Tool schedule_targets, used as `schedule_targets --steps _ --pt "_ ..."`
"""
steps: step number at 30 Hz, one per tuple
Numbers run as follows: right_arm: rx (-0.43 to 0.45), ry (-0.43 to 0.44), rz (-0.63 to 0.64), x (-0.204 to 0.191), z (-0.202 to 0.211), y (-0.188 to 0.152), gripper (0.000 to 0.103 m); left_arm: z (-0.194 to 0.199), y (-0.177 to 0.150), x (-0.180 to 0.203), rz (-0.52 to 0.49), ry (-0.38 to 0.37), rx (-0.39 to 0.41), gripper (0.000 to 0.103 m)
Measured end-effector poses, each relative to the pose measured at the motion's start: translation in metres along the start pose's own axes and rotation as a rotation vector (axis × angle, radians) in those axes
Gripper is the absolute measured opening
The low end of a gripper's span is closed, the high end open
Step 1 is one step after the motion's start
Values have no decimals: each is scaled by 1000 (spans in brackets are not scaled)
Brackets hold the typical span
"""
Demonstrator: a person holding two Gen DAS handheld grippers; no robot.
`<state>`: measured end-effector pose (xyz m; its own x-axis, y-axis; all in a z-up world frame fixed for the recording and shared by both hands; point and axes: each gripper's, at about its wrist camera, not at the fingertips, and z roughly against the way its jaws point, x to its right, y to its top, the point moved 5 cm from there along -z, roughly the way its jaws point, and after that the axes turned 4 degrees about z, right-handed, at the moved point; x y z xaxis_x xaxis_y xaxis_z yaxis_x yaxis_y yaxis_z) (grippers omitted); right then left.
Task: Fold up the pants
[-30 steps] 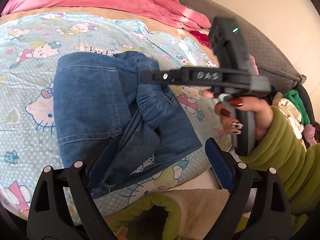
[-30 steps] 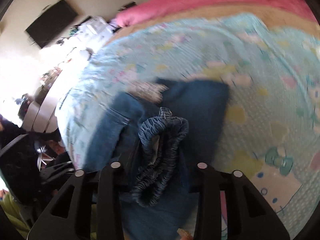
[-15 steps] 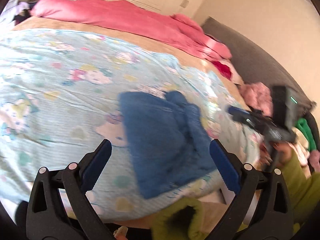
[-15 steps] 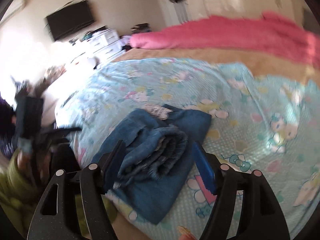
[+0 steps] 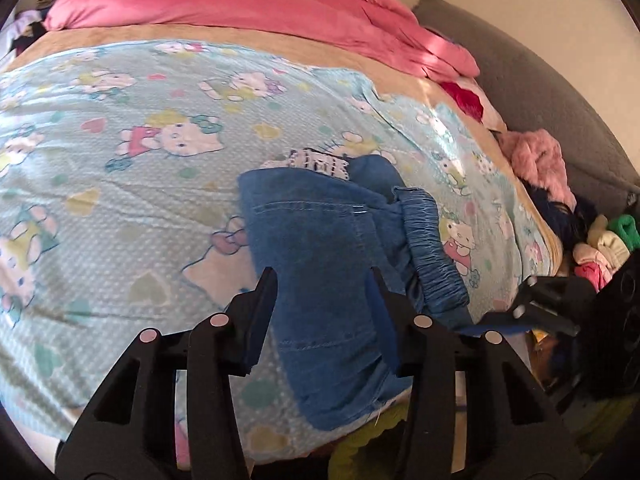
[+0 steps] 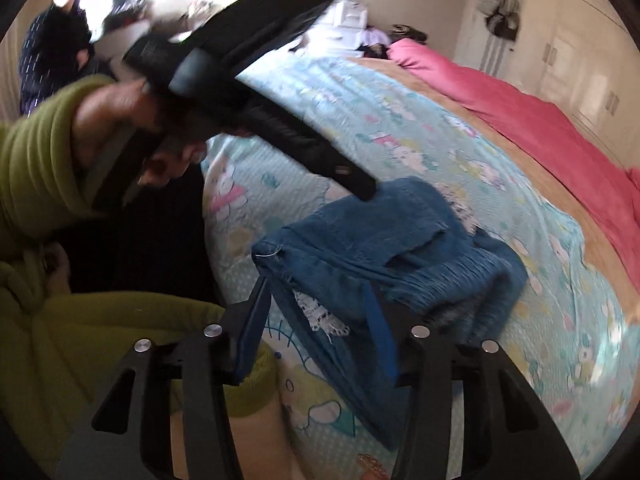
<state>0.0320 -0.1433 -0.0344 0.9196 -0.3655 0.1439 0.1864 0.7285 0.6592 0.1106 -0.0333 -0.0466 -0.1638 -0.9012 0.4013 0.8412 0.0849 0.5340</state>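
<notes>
Blue denim pants (image 5: 332, 232) lie folded in a compact bundle near the bed's front edge, elastic waistband (image 5: 432, 248) on the right side. They also show in the right wrist view (image 6: 384, 248). My left gripper (image 5: 324, 304) is open and empty, held just above the bundle's near end. My right gripper (image 6: 316, 320) is open and empty, at the bundle's near corner. In the right wrist view the left gripper (image 6: 360, 184) reaches over the pants' far edge. In the left wrist view the right gripper (image 5: 532, 312) sits at the right.
The bed has a light blue cartoon-print sheet (image 5: 120, 160) and a pink duvet (image 5: 240, 4) at the back. A grey headboard (image 5: 540, 92) and a pile of clothes (image 5: 592, 240) lie to the right. Another person (image 6: 56, 32) stands beyond the bed.
Both grippers let go of the pants and pulled back, then came in again with narrower openings. The bundle now lies flat on the bed.
</notes>
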Motion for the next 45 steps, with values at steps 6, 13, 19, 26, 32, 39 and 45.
schedule_targets --steps 6,13,19,26,32,39,45 --pt "-51 -23 136 -7 -30 9 31 -30 12 7 -40 15 -64 38" --pt "-126 196 53 0 -33 -14 4 -59 13 -2 -11 16 -102 38" --pt "-156 215 2 -1 -42 -27 4 -61 14 -2 -10 15 -91 38" --pt "-184 206 -20 -3 -38 -25 4 -58 14 -3 -1 6 -71 38" --pt "-198 219 -40 -4 -28 -22 7 -42 15 -2 3 4 -30 40" --pt "-138 166 -108 12 2 -19 23 -18 16 -6 0 53 29 52" --pt "-31 53 -267 69 32 0 49 5 9 -19 0 98 74 55"
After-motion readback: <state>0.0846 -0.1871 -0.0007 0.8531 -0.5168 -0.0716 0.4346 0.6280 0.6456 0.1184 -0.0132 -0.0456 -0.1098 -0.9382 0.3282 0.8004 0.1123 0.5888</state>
